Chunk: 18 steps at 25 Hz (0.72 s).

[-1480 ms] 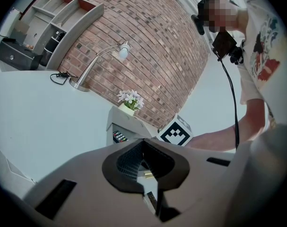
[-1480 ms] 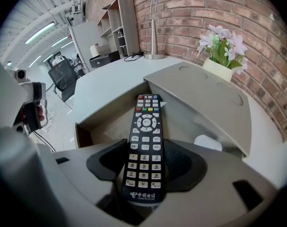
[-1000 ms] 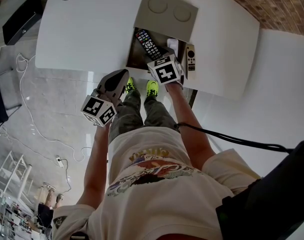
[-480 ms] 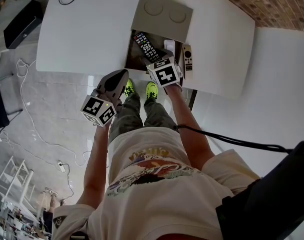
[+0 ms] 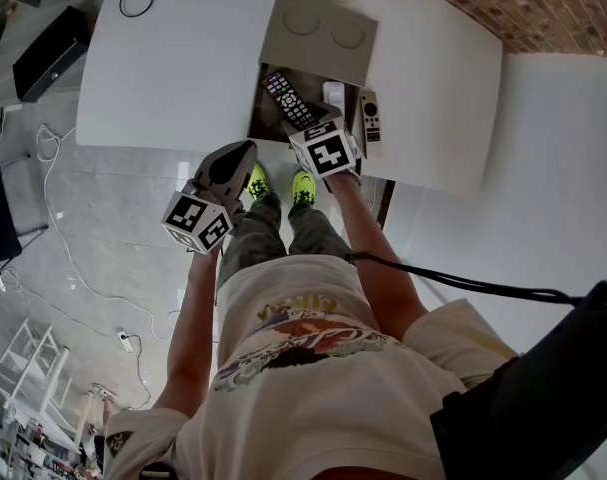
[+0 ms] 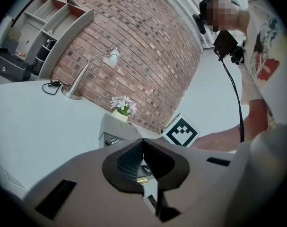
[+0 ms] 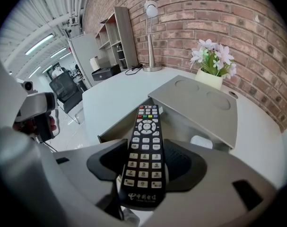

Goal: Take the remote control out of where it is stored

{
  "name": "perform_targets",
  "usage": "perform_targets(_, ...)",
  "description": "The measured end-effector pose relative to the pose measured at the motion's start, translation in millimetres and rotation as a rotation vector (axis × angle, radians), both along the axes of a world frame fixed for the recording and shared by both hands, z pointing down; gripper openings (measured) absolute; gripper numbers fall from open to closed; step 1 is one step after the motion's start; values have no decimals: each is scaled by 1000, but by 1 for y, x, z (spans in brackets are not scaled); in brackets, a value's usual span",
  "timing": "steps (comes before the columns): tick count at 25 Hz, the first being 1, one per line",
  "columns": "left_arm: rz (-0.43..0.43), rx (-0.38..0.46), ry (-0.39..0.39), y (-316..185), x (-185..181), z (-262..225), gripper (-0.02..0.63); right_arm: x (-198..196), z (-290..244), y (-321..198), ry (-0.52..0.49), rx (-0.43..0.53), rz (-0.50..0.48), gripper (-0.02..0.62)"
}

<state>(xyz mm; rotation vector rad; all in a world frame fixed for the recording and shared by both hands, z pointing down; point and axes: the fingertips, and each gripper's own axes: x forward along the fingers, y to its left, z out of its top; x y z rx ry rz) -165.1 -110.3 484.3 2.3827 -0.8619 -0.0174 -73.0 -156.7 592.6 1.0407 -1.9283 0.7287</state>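
The right claw [image 7: 143, 169] pinches the black remote control [image 7: 146, 126] by its bottom end, and the rest juts out over the open storage box [image 7: 119, 124] in the bench. Gripped so far from its middle, the remote could pivot or slip down into the box. The left claw [image 6: 142, 162], pressed together and empty, hangs short of the box.

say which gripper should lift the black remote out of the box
Right. The right gripper is shut on the black remote control at the open box; the left gripper is shut, empty, off the desk edge.
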Motion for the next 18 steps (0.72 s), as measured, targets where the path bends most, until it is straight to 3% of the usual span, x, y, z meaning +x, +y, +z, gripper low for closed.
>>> perform_targets(18,9,60,-9,-2,2,-24,6,3,-27,3,-28,54,19,245)
